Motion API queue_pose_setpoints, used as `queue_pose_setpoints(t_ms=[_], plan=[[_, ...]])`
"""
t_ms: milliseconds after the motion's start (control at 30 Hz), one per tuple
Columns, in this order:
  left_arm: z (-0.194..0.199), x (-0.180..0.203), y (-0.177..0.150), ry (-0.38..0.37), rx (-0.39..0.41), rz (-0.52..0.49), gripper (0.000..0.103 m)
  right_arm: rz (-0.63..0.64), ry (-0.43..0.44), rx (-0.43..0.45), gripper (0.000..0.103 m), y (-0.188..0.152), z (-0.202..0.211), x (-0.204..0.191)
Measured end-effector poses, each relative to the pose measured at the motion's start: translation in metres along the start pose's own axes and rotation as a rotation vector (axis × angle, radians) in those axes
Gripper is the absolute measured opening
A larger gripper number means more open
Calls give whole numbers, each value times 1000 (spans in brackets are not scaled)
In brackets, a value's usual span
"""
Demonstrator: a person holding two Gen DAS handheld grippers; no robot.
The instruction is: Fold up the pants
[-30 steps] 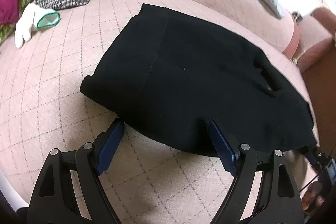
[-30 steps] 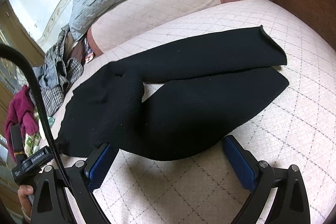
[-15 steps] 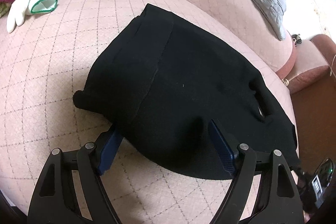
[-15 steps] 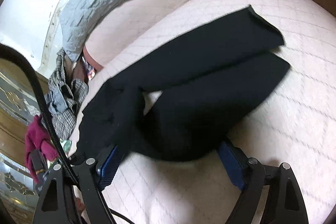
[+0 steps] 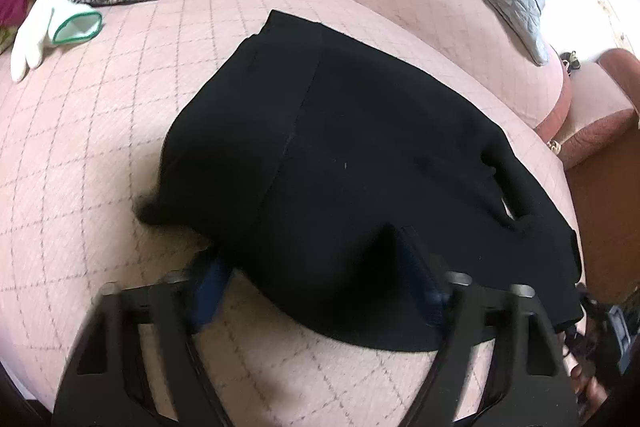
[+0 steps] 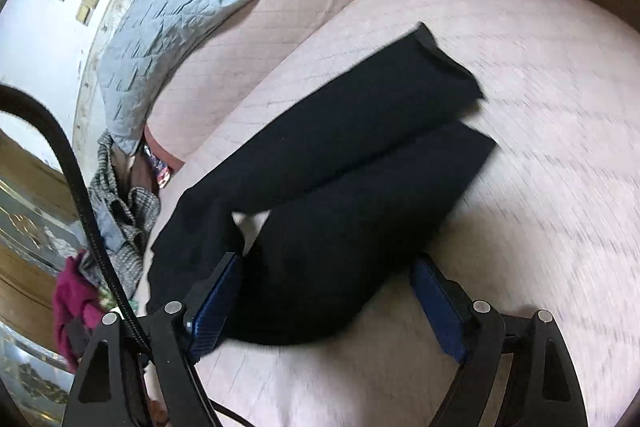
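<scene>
Gripping stage: your left tool (image 5: 316,283) has just been closing on the pants (image 5: 360,155) waist edge; right tool (image 6: 328,303), also closing, straddles one leg, unclamped. Next: clamp, lift, fold.

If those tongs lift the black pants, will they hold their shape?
Probably not: the pants already bunch between the left tongs, so they look floppy. The legs would likely dangle. The knit seems unlikely to slip.
</scene>
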State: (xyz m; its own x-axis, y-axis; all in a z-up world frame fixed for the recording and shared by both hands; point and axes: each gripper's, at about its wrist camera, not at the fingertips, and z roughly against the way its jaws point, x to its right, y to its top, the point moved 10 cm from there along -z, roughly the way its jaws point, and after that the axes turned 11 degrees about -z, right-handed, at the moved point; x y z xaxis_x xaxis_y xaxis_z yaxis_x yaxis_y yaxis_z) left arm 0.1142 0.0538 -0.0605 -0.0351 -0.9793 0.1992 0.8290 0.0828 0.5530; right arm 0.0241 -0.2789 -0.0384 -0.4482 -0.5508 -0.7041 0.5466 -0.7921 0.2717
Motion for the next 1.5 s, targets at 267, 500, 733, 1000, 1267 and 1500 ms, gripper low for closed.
queue_pose_setpoints(t_ms=[267,500,733,1000,1267,1500], plan=[[15,-1,6,-56,-4,-24,10,38,-48,41,5,-1,14,2],[51,-15,-2,-38,26,-83,10,132,-76,87,5,-17,76,0],[38,-28,-31,27,-16,-102,10,40,-248,-99,15,-48,66,53],[33,-30,-32,45,-22,-119,10,66,-441,86,52,7,115,93],[30,-31,-33,65,-27,-122,11,210,-432,-50,45,23,59,86],[39,-30,-33,59,-13,-130,11,345,-456,-9,11,13,78,68]])
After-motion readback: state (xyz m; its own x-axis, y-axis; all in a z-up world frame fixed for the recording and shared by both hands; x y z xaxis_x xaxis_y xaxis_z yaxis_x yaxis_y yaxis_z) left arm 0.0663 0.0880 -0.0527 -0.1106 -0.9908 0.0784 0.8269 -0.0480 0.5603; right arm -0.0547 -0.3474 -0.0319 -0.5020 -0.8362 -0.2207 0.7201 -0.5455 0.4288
